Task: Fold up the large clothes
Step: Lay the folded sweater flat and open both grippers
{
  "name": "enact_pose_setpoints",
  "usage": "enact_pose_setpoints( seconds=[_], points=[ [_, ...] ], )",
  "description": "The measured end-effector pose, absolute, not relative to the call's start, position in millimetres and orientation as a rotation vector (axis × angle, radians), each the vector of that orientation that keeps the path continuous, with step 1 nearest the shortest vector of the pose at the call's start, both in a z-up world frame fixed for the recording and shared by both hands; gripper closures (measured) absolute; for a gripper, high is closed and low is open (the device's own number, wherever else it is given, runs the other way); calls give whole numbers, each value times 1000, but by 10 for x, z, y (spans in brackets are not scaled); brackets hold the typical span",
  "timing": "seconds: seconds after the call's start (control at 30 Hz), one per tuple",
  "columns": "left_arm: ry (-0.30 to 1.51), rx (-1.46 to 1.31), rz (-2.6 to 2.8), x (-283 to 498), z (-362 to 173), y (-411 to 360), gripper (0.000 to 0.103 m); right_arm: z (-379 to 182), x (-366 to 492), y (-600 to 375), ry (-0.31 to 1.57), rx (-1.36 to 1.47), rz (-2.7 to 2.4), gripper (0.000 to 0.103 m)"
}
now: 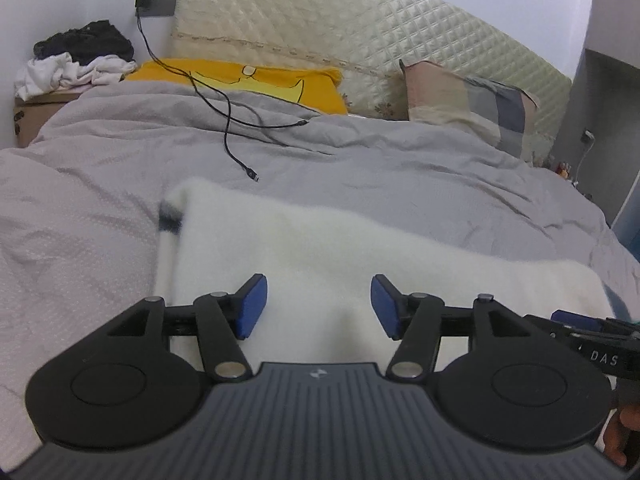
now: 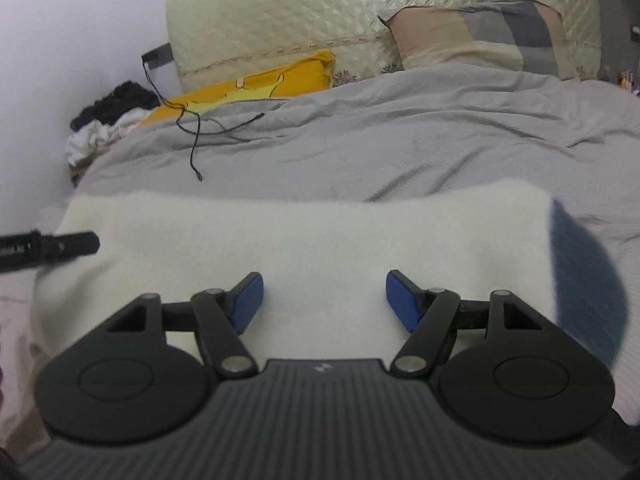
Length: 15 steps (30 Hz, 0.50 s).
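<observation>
- Your left gripper [image 1: 319, 306] has its blue pads spread apart with nothing pinched between them; only the white garment [image 1: 320, 248] shows in the gap, lying beneath the fingers.
- Your right gripper [image 2: 324, 302] is likewise released, its pads standing wide and bare, with the same white garment [image 2: 312, 240] under and ahead of them.
- The garment lies flat on the grey duvet [image 1: 360, 160], spreading out in front of both pairs of fingers as a broad, fuzzy white slab.
- Left of your left fingers, the garment's edge carries a dark stripe [image 1: 172, 218]; right of your right fingers, a dark blue patch [image 2: 584, 280] covers its end.
- From the left wrist view, the right gripper's tip [image 1: 576, 322] pokes in just to the right of your left fingers, over the cloth.
- From the right wrist view, a black bar of the left gripper [image 2: 48, 246] reaches in well to the left of your right fingers, at the garment's edge.
- Far beyond the fingers, a black cable [image 1: 228, 120] trails across the duvet, with a yellow pillow [image 1: 248, 80] and a patchwork pillow [image 1: 468, 104] against the quilted headboard [image 1: 320, 12].
- A heap of black and white clothes [image 1: 80, 60] sits far ahead and left of your left fingers.
</observation>
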<state>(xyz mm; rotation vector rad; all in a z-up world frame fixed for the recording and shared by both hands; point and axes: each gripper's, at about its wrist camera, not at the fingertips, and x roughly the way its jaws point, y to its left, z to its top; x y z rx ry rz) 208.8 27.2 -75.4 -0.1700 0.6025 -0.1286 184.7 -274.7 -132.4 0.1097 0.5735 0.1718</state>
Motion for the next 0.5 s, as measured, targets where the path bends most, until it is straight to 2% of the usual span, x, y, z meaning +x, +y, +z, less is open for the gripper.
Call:
enact_pose_setpoints(
  seconds=[0.37, 0.5],
  points=[
    [678, -47, -135, 1931, -905, 34, 32, -1291, 1609, -2725, 604, 92, 132, 33],
    [708, -130, -132, 2113, -1038, 99, 30, -1430, 1769, -2687, 632, 66, 145, 30]
  ],
)
